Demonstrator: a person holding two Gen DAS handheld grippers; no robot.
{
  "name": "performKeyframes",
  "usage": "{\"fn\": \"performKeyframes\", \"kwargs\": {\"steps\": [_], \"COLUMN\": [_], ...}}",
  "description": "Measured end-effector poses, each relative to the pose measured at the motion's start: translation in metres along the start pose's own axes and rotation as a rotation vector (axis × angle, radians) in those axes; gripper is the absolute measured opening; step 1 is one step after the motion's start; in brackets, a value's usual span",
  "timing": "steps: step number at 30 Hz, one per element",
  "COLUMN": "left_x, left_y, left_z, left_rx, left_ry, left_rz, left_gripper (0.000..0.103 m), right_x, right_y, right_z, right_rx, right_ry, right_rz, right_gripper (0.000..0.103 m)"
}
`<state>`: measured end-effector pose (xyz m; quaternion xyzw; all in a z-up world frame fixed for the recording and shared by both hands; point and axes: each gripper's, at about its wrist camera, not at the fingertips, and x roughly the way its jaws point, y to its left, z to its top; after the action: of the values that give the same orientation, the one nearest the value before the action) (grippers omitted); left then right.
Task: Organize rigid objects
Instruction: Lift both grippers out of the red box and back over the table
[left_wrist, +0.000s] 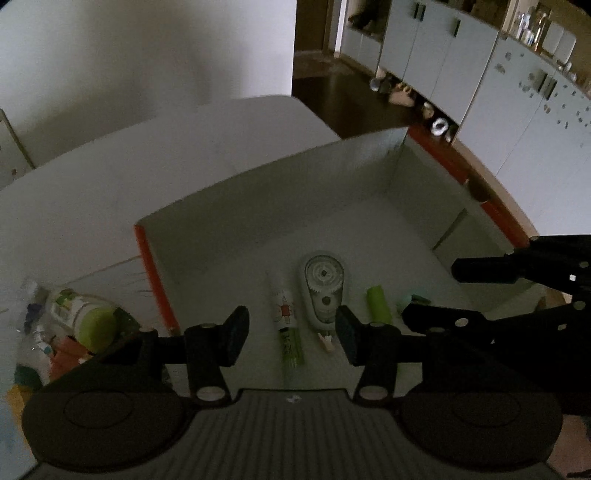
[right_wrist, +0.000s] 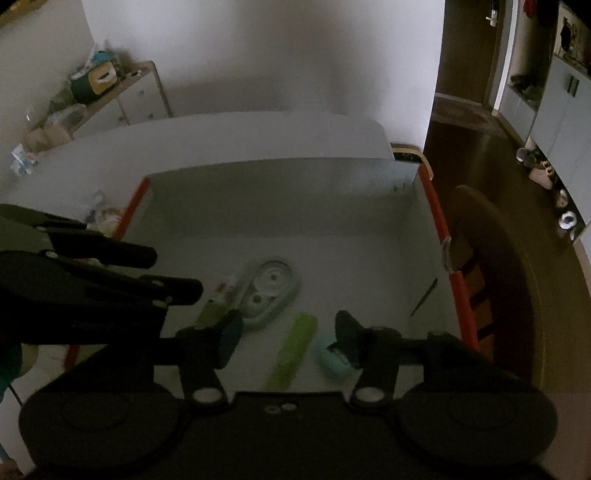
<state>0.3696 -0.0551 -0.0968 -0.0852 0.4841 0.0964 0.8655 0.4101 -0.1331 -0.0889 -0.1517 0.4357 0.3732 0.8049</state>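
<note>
1. Pretty dim shots; the small teal thing (right_wrist: 331, 360) is half hidden behind the right gripper (right_wrist: 288, 338), can't say what it is
2. Inside the white box (left_wrist: 280, 192) with orange edges, on its floor: one correction tape dispenser (left_wrist: 324, 290), one glue stick (left_wrist: 286, 325), one green bar (left_wrist: 379, 305), lying side by side
3. Left gripper (left_wrist: 291, 334) and right one both hover above the box, jaws apart, gripping nothing
4. On the desk (left_wrist: 81, 206) left of the box: a cluttered pile with a green-capped bottle (left_wrist: 83, 314)
</note>
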Motion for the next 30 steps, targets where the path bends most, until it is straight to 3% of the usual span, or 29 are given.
{"fn": "performKeyframes", "kwargs": {"steps": [4,8,11,21,27,30], "left_x": [-0.016,-0.037,-0.05,-0.086,-0.103,-0.111], "left_y": [0.001,0.008,0.014,0.043,0.07,0.085], "left_z": [-0.007,-0.015,-0.021,-0.049,-0.071,-0.082], "left_rx": [0.002,-0.005,-0.006,-0.006,-0.018,-0.02], "left_ry": [-0.043,-0.095,-0.124,-0.197,-0.215,-0.228], "left_rz": [-0.013,-0.022,-0.023,-0.019,-0.04,-0.039], "left_gripper": [0.051,0.06,0.061,0.067,0.067,0.076], "right_x": [-0.013,-0.025,-0.033,-0.055,-0.068,-0.07], "right_y": [0.006,0.014,0.019,0.043,0.069,0.086], "right_z": [-0.004,-0.006,-0.008,-0.017,-0.024,-0.027], "right_rx": [0.001,0.002,0.021,0.063,0.074,0.082], "right_ry": [-0.021,-0.043,-0.054,-0.121,-0.209,-0.231], "right_rz": [0.003,0.004,0.012,-0.009,0.032,0.042], "right_gripper": [0.064,0.066,0.069,0.088,0.1,0.102]}}
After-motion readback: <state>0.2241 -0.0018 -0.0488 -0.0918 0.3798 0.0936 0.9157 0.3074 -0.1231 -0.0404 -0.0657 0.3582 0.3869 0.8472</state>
